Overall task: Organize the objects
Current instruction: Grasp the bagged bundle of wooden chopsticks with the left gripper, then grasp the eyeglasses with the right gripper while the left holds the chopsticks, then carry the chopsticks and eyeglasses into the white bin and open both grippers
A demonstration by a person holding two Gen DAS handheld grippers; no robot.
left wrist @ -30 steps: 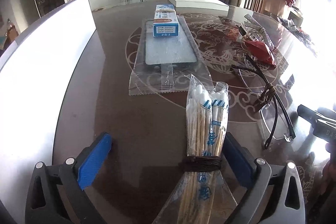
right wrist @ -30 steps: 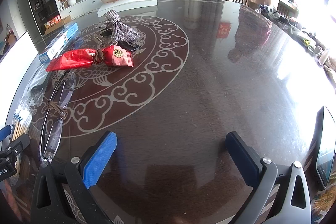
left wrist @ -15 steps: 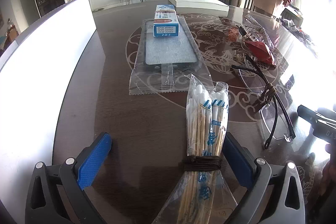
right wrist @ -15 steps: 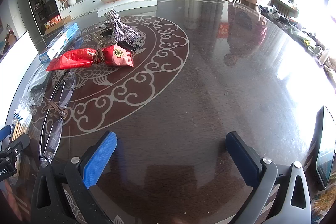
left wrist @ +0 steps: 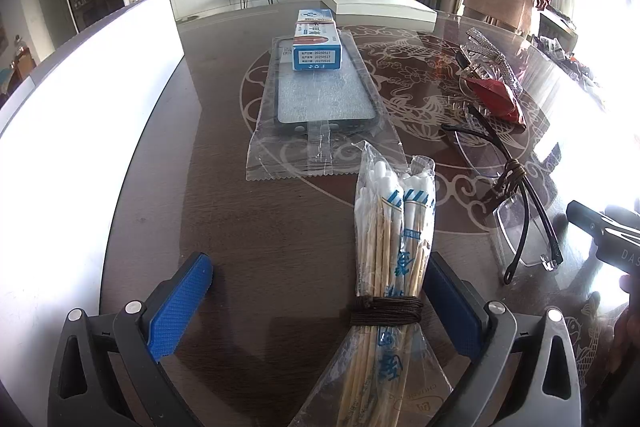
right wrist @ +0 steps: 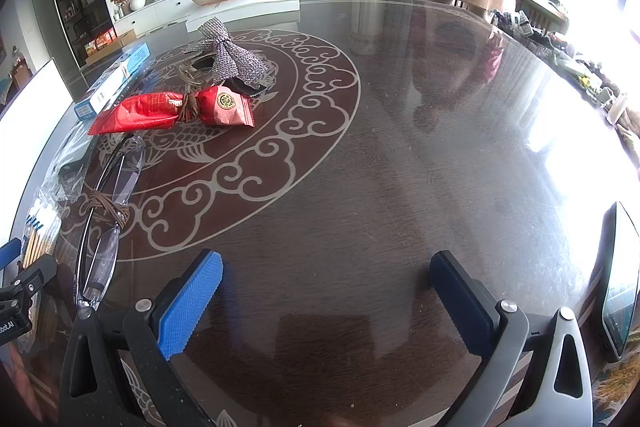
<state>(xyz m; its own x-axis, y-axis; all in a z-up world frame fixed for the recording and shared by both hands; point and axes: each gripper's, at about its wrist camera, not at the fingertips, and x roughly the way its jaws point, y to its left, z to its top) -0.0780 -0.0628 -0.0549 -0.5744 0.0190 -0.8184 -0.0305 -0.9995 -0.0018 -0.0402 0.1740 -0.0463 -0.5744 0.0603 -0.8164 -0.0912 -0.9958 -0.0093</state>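
Left tongs (left wrist: 320, 291) gape beside swab bundle (left wrist: 390, 247).

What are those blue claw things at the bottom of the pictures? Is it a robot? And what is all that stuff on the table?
It's no robot. A person holds two grabbing tools, one per hand, and each has a camera looking out along its two blue fingers.

One picture is from the left gripper. It is open, with a tied bundle of cotton swabs lying between its fingers, right next to one of them. Ahead lie a phone case in a clear bag, a small blue box on top of it, and glasses.

The other picture is from the right gripper, open and empty over the table. It sees a red snack packet and a sparkly bow.
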